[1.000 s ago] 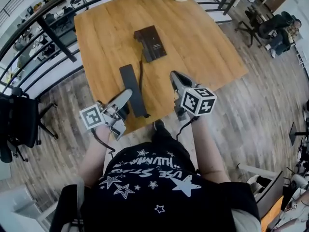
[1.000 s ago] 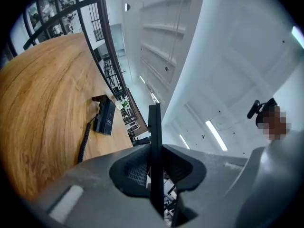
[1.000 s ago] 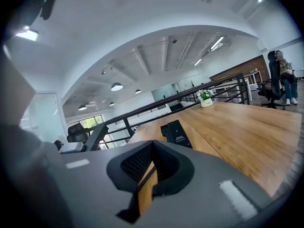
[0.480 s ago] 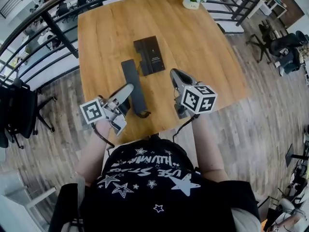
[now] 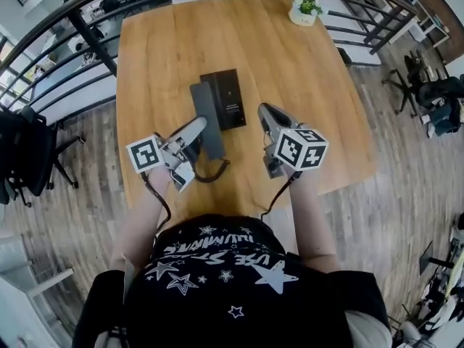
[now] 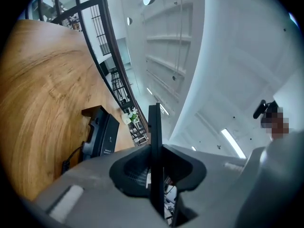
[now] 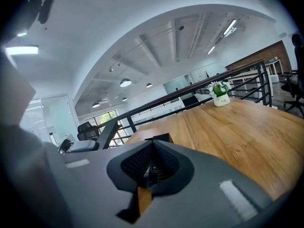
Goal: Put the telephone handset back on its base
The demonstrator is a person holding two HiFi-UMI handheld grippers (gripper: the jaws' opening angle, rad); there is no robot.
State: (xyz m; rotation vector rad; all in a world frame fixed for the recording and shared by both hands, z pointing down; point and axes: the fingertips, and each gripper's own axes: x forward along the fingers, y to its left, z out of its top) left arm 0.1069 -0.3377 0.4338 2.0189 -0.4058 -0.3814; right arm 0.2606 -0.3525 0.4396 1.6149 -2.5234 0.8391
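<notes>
The black telephone handset [image 5: 204, 113] is edge-up between the jaws of my left gripper [image 5: 196, 131], which is shut on it. It hangs over the left side of the black base [image 5: 232, 96] at the middle of the wooden table [image 5: 304, 71]. In the left gripper view the handset [image 6: 155, 137] is a thin upright slab, and the base [image 6: 102, 136] lies ahead at the left. A coiled cord [image 5: 210, 172] trails from the handset's near end. My right gripper [image 5: 267, 114] hovers just right of the base, shut and holding nothing; the base's corner [image 7: 160, 137] peeks over its jaws.
A small potted plant [image 5: 307, 7] stands at the table's far right corner. A dark railing [image 5: 80, 20] runs along the far and left sides. Office chairs [image 5: 29, 158] stand on the wood floor at the left. The table's near edge is close to the person's body.
My left gripper has carried the handset away from the near edge toward the base, so it now overlaps the base's left side. The right gripper has stayed in place.
</notes>
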